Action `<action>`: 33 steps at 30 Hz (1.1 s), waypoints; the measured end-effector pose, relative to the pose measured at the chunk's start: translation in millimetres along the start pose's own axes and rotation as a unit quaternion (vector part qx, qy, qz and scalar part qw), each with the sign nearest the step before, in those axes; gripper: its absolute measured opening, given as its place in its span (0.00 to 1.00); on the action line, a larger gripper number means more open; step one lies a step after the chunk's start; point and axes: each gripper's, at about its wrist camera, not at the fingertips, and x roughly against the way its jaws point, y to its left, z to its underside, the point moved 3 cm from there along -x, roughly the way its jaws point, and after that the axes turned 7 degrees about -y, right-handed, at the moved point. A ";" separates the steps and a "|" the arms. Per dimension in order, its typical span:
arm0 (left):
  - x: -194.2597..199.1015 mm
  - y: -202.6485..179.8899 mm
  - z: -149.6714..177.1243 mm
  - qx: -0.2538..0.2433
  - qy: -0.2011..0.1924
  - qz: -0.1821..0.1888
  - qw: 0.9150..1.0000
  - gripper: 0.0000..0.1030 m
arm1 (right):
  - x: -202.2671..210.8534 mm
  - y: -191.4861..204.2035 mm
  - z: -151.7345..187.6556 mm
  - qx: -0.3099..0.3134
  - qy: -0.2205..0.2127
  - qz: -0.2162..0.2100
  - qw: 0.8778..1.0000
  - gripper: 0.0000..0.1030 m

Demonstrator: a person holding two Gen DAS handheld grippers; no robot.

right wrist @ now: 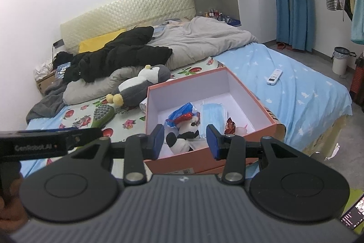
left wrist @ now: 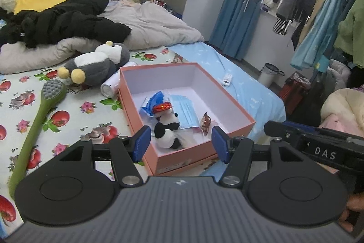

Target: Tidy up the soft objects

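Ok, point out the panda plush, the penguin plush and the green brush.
panda plush (left wrist: 167,129), left wrist view, on its white belly.
penguin plush (left wrist: 95,67), left wrist view, on its grey body.
green brush (left wrist: 34,126), left wrist view, midway along its handle.

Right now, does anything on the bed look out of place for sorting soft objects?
Yes. The grey penguin plush lies tipped on its side outside the pink box, while the small panda plush is already inside. A green long-handled brush and a white remote, neither soft, lie loose on the bed.
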 end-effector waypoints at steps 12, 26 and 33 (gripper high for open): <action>2.5 10.9 -0.5 0.030 -0.004 -0.012 0.999 0.99 | -2.3 -9.1 1.4 0.006 -0.001 0.021 1.000 0.89; -5.3 13.2 1.6 0.006 0.022 -0.036 0.999 1.00 | -2.5 -7.9 1.4 0.010 0.001 0.023 1.000 0.89; -5.2 10.3 1.7 -0.002 0.021 -0.037 0.999 1.00 | -3.4 -8.0 1.8 0.011 0.001 0.027 1.000 0.89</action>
